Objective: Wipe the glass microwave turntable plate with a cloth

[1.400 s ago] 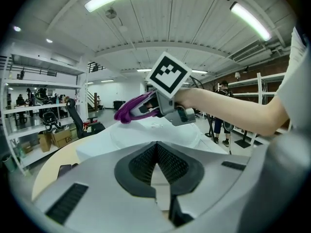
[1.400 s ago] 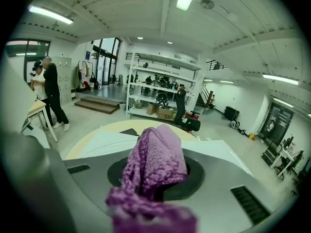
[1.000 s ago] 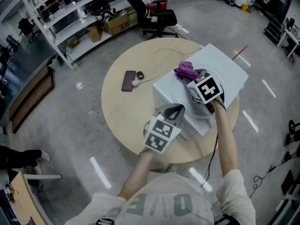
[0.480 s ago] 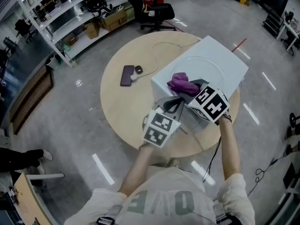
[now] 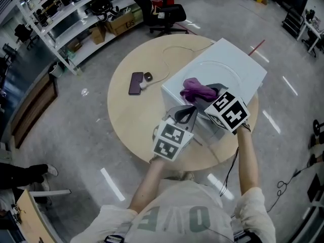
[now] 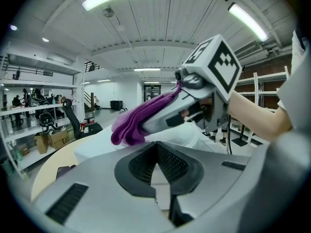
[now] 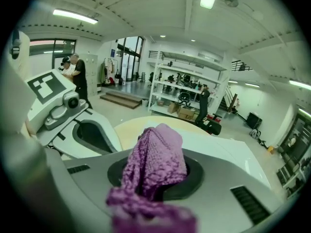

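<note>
Right gripper (image 5: 211, 94) is clamped on the purple cloth (image 5: 197, 90), which bunches out past the jaws. The cloth sits over the near-left part of the glass turntable plate (image 5: 229, 77); can't tell whether it actually touches the glass. The plate lies flat on top of the white microwave (image 5: 249, 69), which stands on the right side of the round desk (image 5: 134, 118). Left gripper (image 5: 190, 115) has its jaws pressed together with nothing visibly between them. It's parked at the microwave's front-left edge, just beside the right gripper, tips pointing toward the cloth. A dark phone (image 5: 135, 83) and a small dark gadget on a white cable (image 5: 148, 76) lie on the desk left of the microwave, well apart from both grippers.
</note>
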### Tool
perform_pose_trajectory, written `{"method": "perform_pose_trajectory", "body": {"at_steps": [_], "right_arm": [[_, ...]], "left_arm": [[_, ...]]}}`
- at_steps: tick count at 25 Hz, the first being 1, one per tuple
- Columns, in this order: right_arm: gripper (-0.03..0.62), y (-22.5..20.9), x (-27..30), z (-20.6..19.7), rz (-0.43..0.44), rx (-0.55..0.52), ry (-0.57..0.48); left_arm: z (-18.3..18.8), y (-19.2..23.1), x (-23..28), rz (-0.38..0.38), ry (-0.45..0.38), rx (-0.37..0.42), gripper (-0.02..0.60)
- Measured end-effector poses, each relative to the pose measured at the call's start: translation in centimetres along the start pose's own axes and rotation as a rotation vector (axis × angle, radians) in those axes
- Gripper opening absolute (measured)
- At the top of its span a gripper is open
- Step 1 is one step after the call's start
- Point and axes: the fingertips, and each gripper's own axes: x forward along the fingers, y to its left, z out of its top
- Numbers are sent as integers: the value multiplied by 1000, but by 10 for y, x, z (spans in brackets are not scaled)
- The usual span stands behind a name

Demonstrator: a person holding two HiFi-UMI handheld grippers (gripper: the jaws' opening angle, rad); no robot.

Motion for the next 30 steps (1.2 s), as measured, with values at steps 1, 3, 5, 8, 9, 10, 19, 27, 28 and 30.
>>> {"method": "perform_pose_trajectory", "body": {"at_steps": [1,3,5,8,9,10,19,27,28,30], "right_arm": [[48,-13,-3,2,-32,25,-18],[49,-43,-8,6,-101,75,-45],[48,-71,-11,9,-159,108,-57],[48,-103,-4,7,-214,131,-42],[48,-111,1,5,-226,135,-30],[48,-117,8,3,-235,137,-15],[48,-128,34,-10,-235,114,70],[48,-88,20,-13,-195,54,88],[48,-80,17,-14,-185,44,89],[48,-63,11,-17,-167,22,88]], "left_arm": [[0,0,0,-1,-1,0,3],[-1,0,1,-2,-2,-1,3],[-1,0,0,-3,-4,-4,3],[-1,0,0,-3,-5,-6,3],[-1,0,0,-3,-5,-6,3],[-1,0,0,-4,-6,-5,3],[2,0,-2,-5,-5,1,3],[1,0,-2,-5,-4,1,3],[1,0,-2,-5,-4,0,3],[0,0,-2,-6,-5,1,3]]}}
